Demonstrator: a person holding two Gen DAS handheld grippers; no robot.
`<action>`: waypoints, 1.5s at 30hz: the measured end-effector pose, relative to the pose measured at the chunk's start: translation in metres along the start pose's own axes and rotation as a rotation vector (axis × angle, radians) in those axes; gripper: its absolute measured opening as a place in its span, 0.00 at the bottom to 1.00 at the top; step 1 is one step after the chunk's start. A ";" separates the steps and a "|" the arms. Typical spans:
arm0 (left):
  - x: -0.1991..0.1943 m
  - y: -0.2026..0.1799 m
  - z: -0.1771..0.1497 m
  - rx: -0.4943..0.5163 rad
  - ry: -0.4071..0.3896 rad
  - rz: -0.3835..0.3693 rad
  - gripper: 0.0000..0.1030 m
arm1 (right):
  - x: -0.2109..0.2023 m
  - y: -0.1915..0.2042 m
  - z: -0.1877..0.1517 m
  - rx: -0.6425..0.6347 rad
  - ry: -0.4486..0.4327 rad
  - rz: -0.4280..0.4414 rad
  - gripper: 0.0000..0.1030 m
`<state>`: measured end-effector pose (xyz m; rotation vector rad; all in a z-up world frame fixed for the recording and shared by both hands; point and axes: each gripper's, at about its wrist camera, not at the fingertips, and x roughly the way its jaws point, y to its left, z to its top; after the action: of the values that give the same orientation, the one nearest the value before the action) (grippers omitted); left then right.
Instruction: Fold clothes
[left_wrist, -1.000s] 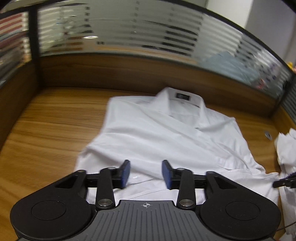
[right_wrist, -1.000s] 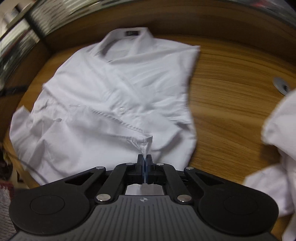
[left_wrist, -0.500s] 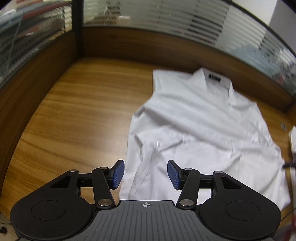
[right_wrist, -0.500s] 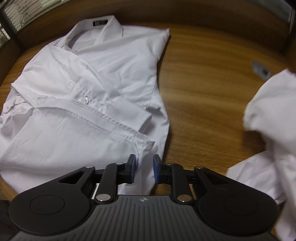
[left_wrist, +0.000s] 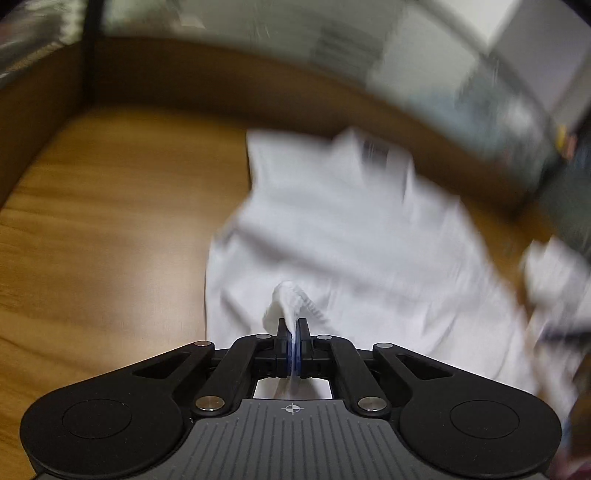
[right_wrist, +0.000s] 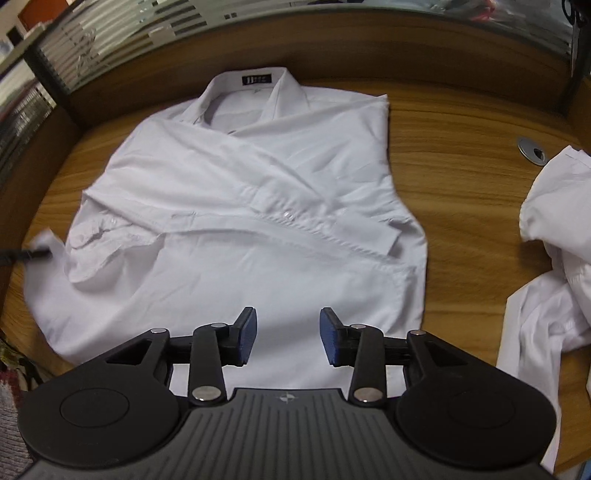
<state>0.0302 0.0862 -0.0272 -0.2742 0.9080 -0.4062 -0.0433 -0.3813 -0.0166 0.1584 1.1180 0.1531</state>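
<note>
We have a white shirt lying face up on the desk, collar at the far side, both sleeves crossed over the chest and the hem hanging toward us at the near edge. Our left tool is clamped on a bunched bit of white cloth at the shirt's left side; the left view is smeared, so we cannot tell whether that cloth is a cuff or a pinch of the side seam. In the right view the same tool shows as a dark tip at the left edge, with a scrap of white at it. Our right tool hovers over the lower front with its pads spread wide, gripping nothing. A heap of other white clothes sits well apart on the right.

We judge the step in hand to be narrowing the body: the left side looks set to be carried across toward the middle. That calls for a low lift so the crossed sleeves stay put, and the right tool pressing the front so the shirt does not slide toward the near edge.
</note>
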 end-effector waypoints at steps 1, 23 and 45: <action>-0.003 0.008 0.000 -0.051 -0.015 0.002 0.04 | 0.002 0.006 -0.004 -0.002 0.005 -0.017 0.42; -0.002 0.051 -0.057 0.054 0.285 -0.245 0.48 | -0.007 -0.025 -0.068 0.216 -0.010 -0.212 0.42; -0.001 0.024 -0.065 0.417 0.395 -0.256 0.39 | 0.016 -0.072 -0.071 0.178 0.086 -0.162 0.19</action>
<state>-0.0173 0.1043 -0.0739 0.0802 1.1501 -0.8942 -0.0971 -0.4450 -0.0756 0.2202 1.2249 -0.0856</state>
